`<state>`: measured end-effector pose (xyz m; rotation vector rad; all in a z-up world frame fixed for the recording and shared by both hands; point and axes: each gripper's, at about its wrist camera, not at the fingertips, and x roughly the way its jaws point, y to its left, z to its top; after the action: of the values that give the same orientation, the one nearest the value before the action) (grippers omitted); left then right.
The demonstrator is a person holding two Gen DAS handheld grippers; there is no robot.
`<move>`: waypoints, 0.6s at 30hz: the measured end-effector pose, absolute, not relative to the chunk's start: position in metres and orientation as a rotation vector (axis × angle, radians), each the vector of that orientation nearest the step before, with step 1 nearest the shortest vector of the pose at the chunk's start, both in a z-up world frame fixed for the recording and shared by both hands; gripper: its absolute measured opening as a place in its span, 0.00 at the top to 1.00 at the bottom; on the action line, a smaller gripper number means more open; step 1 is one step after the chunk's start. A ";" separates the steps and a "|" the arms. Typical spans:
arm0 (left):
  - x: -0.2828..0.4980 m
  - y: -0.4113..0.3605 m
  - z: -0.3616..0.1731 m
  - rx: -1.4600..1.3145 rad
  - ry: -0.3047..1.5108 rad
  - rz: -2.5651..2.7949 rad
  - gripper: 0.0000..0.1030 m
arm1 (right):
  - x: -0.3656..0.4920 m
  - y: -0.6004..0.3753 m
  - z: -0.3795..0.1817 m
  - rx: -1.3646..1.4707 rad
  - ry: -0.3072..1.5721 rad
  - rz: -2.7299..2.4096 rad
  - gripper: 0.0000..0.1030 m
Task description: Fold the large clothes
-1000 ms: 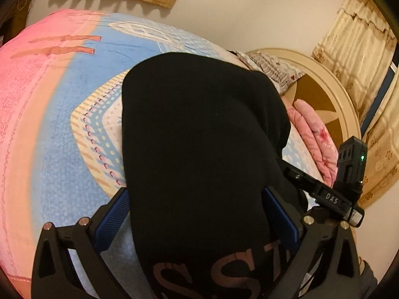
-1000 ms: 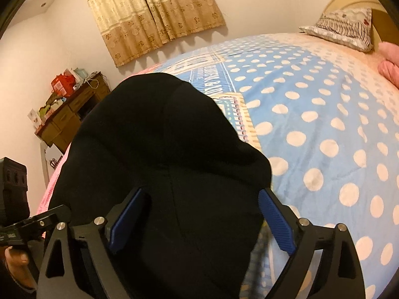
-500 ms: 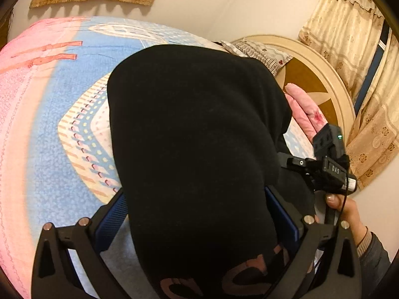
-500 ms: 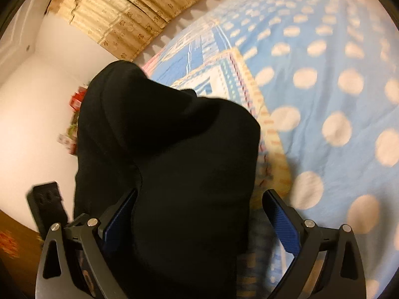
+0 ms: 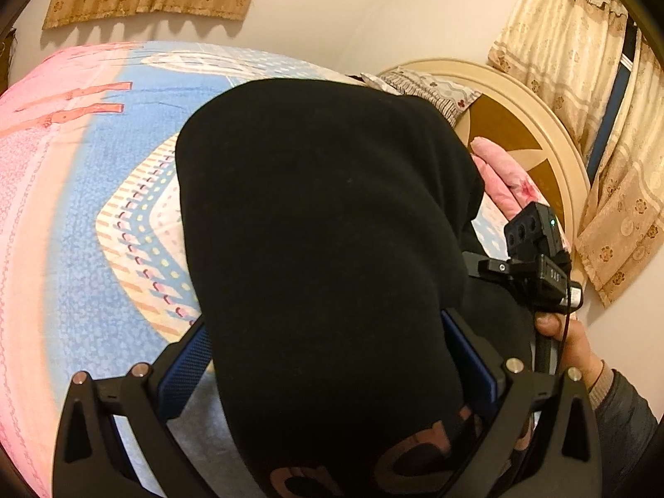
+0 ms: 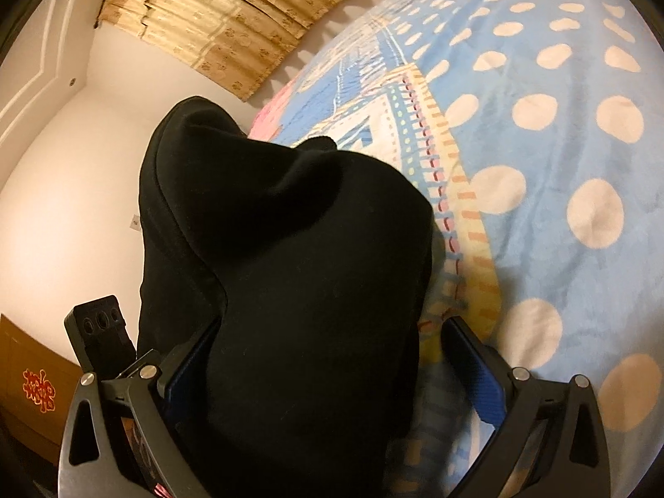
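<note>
A bulky black garment (image 5: 323,207) with pale lettering near its lower end lies bunched on the blue patterned bedspread (image 5: 62,228). My left gripper (image 5: 328,357) stands wide, and the cloth fills the whole gap between its blue pads (image 5: 186,365). In the right wrist view the same black garment (image 6: 290,249) runs between the jaws of my right gripper (image 6: 328,365). Its left pad is against the cloth, and its right pad (image 6: 473,369) stands clear with bedspread (image 6: 560,145) showing in the gap. The right gripper's body (image 5: 535,257) and the hand (image 5: 568,340) holding it show beside the garment.
A striped pillow (image 5: 427,87), a pink quilt (image 5: 506,182) and a round headboard (image 5: 518,133) lie beyond the garment. Curtains (image 5: 581,62) hang at the right. In the right wrist view a wooden cabinet (image 6: 37,390) stands low at the left.
The right wrist view has rolled and dipped toward the bed, and its jaws have widened so the right pad left the cloth. The hand with the right gripper has come down beside the garment.
</note>
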<state>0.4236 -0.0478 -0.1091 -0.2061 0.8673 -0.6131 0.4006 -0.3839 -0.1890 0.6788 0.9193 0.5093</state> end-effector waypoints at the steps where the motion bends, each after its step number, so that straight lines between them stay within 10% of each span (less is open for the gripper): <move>1: 0.423 -0.048 -0.109 -0.210 0.864 -0.610 0.00 | 0.401 -0.383 -0.190 0.683 0.911 0.513 0.01; 18: 0.442 -0.052 -0.114 -0.247 0.922 -0.624 0.00 | 0.407 -0.371 -0.196 0.701 0.871 0.641 0.06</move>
<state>0.4424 -0.0523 -0.1137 -0.2468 0.9225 -0.6241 0.4070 -0.3714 -0.1958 0.7014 0.8711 0.6407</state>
